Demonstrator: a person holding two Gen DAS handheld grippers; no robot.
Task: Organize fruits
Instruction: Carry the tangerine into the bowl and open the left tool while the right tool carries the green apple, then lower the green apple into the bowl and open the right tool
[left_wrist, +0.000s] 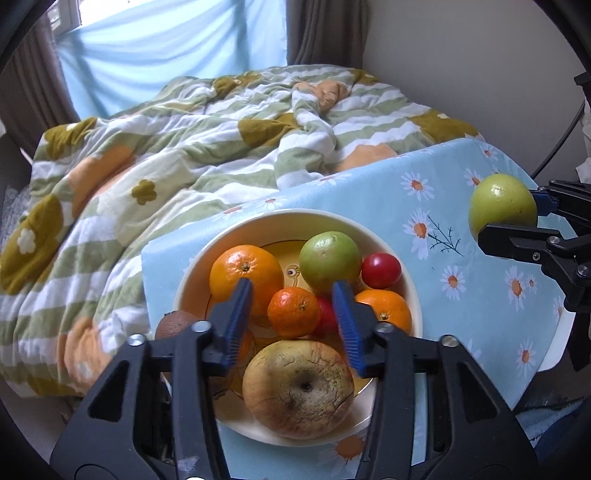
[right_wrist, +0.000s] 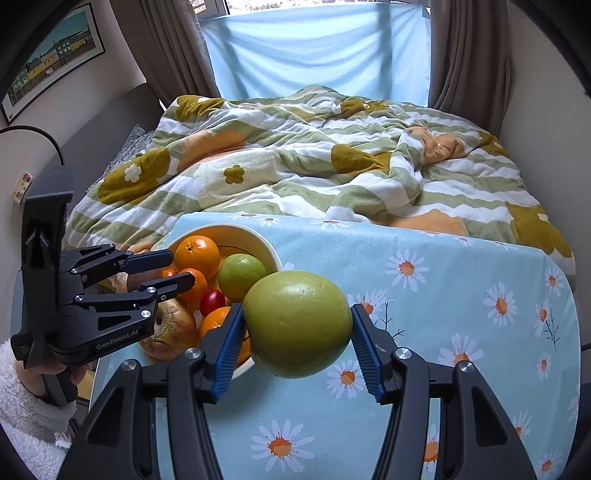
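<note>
Here the right gripper is clamped on a green apple, its blue pads pressing both sides, and holds it in the air above the tabletop, just to the right of the bowl. From the left wrist view the same green apple hangs well apart from the bowl, out toward the tabletop's right edge. The left gripper hovers over the bowl with its fingers spread and nothing between them. Inside the bowl lie a large orange, a small mandarin, another orange, a second green apple, a red cherry tomato and a wrinkled yellowish apple at the near rim. A brown fruit shows at the bowl's left edge. A daisy-print cloth covers the tabletop, and a striped floral quilt lies on the bed beyond.
</note>
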